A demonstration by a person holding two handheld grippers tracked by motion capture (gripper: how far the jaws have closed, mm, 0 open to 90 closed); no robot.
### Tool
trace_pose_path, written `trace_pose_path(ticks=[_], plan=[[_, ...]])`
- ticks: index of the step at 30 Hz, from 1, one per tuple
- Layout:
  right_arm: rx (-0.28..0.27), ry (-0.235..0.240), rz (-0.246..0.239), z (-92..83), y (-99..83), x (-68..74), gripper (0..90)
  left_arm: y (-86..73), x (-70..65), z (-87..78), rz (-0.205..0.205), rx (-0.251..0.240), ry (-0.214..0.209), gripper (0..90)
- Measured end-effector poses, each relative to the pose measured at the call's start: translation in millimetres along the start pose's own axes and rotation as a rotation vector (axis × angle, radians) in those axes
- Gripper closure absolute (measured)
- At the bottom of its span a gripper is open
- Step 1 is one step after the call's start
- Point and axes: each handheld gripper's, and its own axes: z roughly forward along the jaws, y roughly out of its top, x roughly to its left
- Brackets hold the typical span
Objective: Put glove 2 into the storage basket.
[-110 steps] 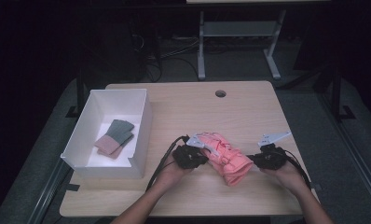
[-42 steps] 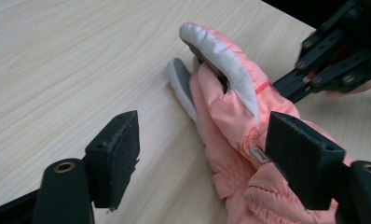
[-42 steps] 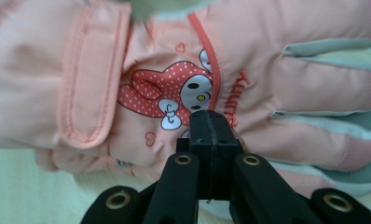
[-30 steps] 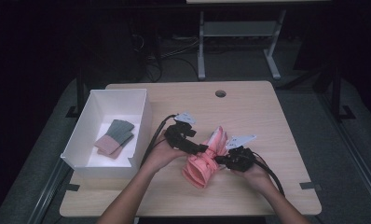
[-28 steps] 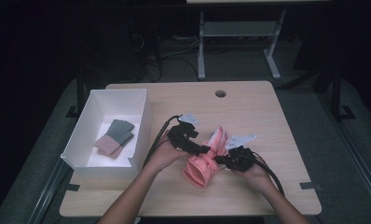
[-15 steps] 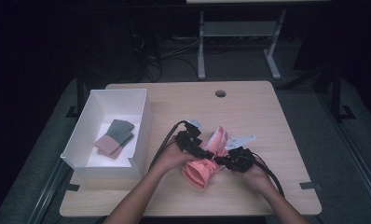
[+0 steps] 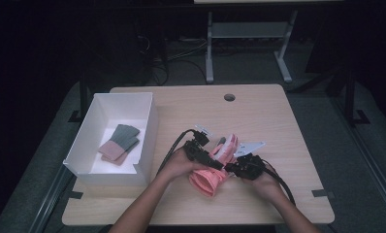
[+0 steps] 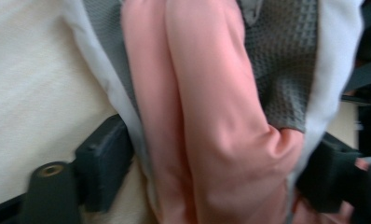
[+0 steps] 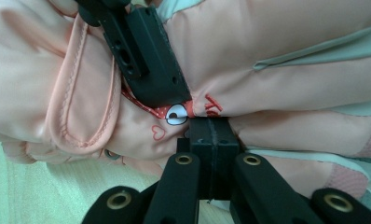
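Note:
A pink glove (image 7: 210,177) with grey and white parts lies bunched at the front middle of the wooden table (image 7: 288,126). My left gripper (image 7: 215,162) straddles the glove from above. In the left gripper view the glove (image 8: 211,93) fills the gap of the left gripper (image 8: 216,161); its jaws have just been closing but still stand wide. My right gripper (image 7: 231,170) comes in from the right. In the right gripper view it (image 9: 209,135) is shut on a fold of the glove (image 9: 291,42), with one of the left gripper's fingers (image 9: 146,60) just above.
A white box (image 7: 150,131) stands at the left of the table with a folded pink and grey-green piece (image 7: 118,144) inside. A round hole (image 7: 229,97) is in the table's far middle. Cables trail from both grippers.
My left gripper has come down and nearer, from behind the raised glove onto it. The glove has sunk lower to the table. The right gripper has stayed put, still pinching the glove.

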Motion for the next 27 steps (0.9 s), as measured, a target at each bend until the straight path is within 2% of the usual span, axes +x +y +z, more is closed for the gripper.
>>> trace_pose_path(ticks=[5, 8, 12, 15, 16, 20, 21, 22, 27], plan=[[-0.001, 0.002, 0.003, 0.2, -0.4, -0.3, 90.0, 0.1, 4.2, -1.0, -0.014, 0.016, -0.051, 29.8], [-0.003, 0.0, 0.004, 0.4, -0.4, -0.1, 90.0, -1.0, 8.5, -1.7, -0.034, 0.012, -0.094, 38.7], [-0.007, 0.0, 0.002, 0.0, -0.5, -0.1, 90.0, -1.6, 7.8, -4.6, -0.036, 0.001, -0.099, 52.5], [-0.012, 0.009, 0.002, -2.7, -0.6, -1.4, 90.0, -2.9, 9.6, -6.8, -0.045, -0.014, -0.117, 57.4], [-0.016, 0.017, 0.005, -5.1, -0.6, -1.6, 88.4, -3.6, 10.2, -7.2, -0.056, -0.022, -0.127, 58.2], [-0.042, 0.055, 0.03, -20.8, -1.9, -3.5, 72.5, -2.5, 9.0, -11.4, -0.064, -0.035, -0.129, 59.5], [-0.044, 0.057, 0.036, -24.5, -3.1, -3.3, 70.0, -1.9, 8.2, -12.7, -0.058, -0.035, -0.126, 59.6], [-0.052, 0.058, 0.034, -28.3, -5.4, -4.3, 67.1, -1.3, 6.3, -14.2, -0.07, -0.042, -0.123, 59.9], [-0.076, 0.053, 0.079, -43.4, -12.9, -6.3, 54.4, 0.6, 1.7, -24.8, -0.069, -0.063, -0.094, 60.0]])
